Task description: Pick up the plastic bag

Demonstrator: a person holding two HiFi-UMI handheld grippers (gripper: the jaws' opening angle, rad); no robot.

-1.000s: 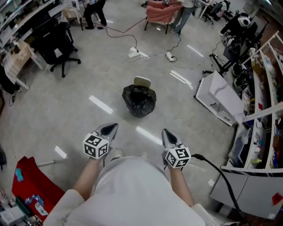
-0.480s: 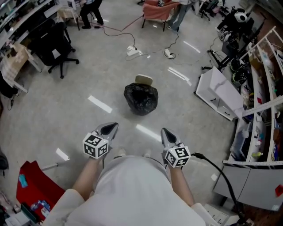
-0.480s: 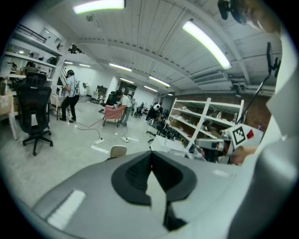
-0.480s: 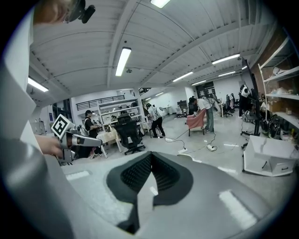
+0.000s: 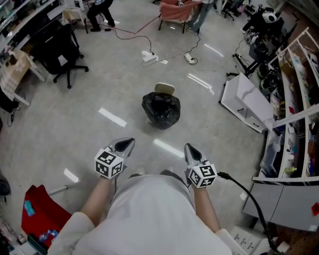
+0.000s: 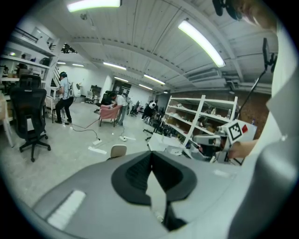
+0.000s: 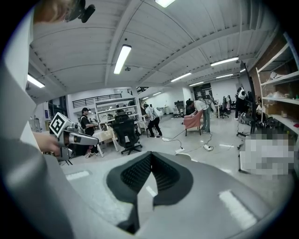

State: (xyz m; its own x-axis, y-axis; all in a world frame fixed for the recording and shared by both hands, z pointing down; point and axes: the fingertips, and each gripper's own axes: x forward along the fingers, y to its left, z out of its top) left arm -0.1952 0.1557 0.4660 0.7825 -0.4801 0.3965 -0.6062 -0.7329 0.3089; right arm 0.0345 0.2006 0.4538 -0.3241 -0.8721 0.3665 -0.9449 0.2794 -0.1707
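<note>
A black plastic bag [image 5: 161, 109] stands bunched on the grey floor ahead of me, with a beige lid-like object [image 5: 164, 89] just behind it. My left gripper [image 5: 128, 142] and right gripper [image 5: 189, 147] are held close to my body, both well short of the bag, both shut and empty. In the left gripper view the jaws [image 6: 150, 156] meet tip to tip with nothing between them; the right gripper [image 6: 219, 139] shows at the right. The right gripper view shows its jaws [image 7: 150, 158] shut too, and the left gripper [image 7: 70, 135] at the left. The bag is hidden in both gripper views.
A black office chair [image 5: 60, 52] stands at the left. A white cabinet [image 5: 246, 104] and shelving [image 5: 294, 99] line the right. Cables and a power strip [image 5: 152, 56] lie beyond the bag. A red object [image 5: 42, 211] sits at lower left. People stand near a pink chair [image 5: 177, 10] far back.
The view has shifted slightly; the bag sits a little further right and lower in the frame. Both grippers stay shut and in the same place by my body.
</note>
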